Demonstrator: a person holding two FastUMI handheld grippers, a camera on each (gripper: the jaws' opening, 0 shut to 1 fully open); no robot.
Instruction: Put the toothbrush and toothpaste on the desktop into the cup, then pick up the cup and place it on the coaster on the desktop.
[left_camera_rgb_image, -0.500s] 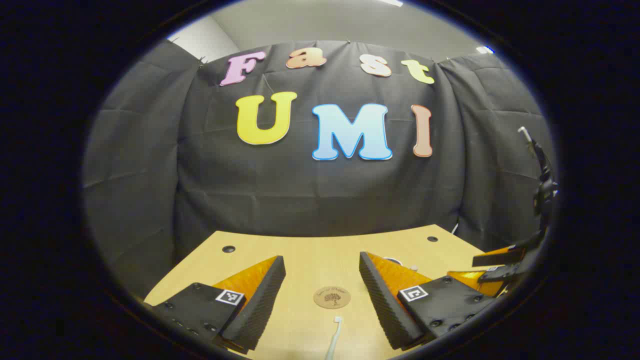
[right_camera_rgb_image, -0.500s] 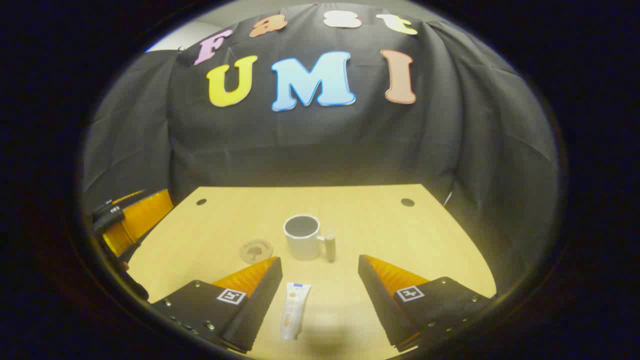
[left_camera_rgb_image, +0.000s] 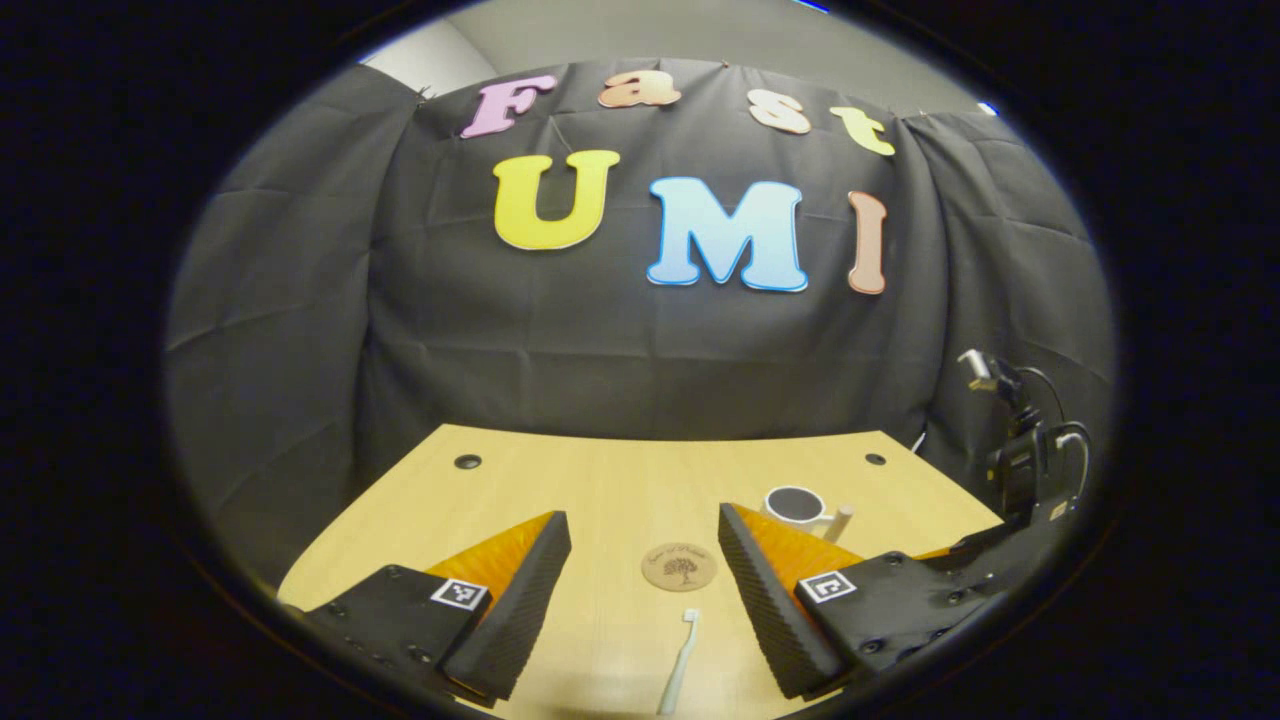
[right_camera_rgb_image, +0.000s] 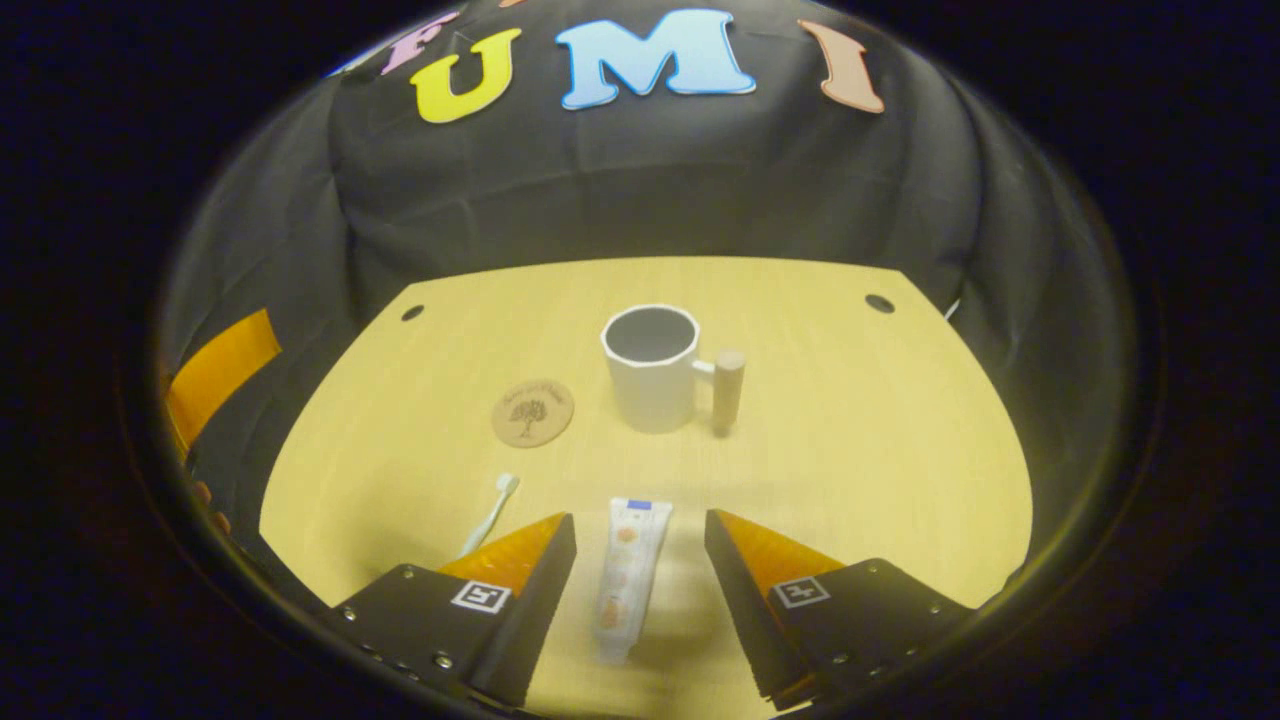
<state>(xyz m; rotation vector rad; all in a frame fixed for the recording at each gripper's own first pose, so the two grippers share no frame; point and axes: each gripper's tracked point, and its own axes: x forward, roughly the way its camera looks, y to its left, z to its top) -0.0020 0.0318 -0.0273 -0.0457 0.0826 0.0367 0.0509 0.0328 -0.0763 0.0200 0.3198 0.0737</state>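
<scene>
A white toothbrush (left_camera_rgb_image: 679, 660) lies on the wooden desktop (left_camera_rgb_image: 600, 490) between the fingers of my open left gripper (left_camera_rgb_image: 645, 535), head toward a round cork coaster (left_camera_rgb_image: 679, 566). Behind the right finger stands a white cup (left_camera_rgb_image: 795, 504) with a wooden handle. In the right gripper view, a white toothpaste tube (right_camera_rgb_image: 628, 575) lies lengthwise between the fingers of my open right gripper (right_camera_rgb_image: 640, 535), above the desktop (right_camera_rgb_image: 850, 440). Beyond it stand the cup (right_camera_rgb_image: 653, 378), the coaster (right_camera_rgb_image: 533, 411) to its left, and the toothbrush (right_camera_rgb_image: 490, 513) near the left finger.
The desktop has a small round hole near each far corner (right_camera_rgb_image: 879, 302). Black cloth walls close the booth behind and on both sides. The other gripper's body (left_camera_rgb_image: 1010, 500) stands at the right edge of the left gripper view; part of the left one (right_camera_rgb_image: 215, 375) shows at the left edge of the right gripper view.
Both grippers have tilted down and moved forward over the desktop. The toothpaste now lies squarely between the right fingers, and more of the toothbrush shows between the left fingers.
</scene>
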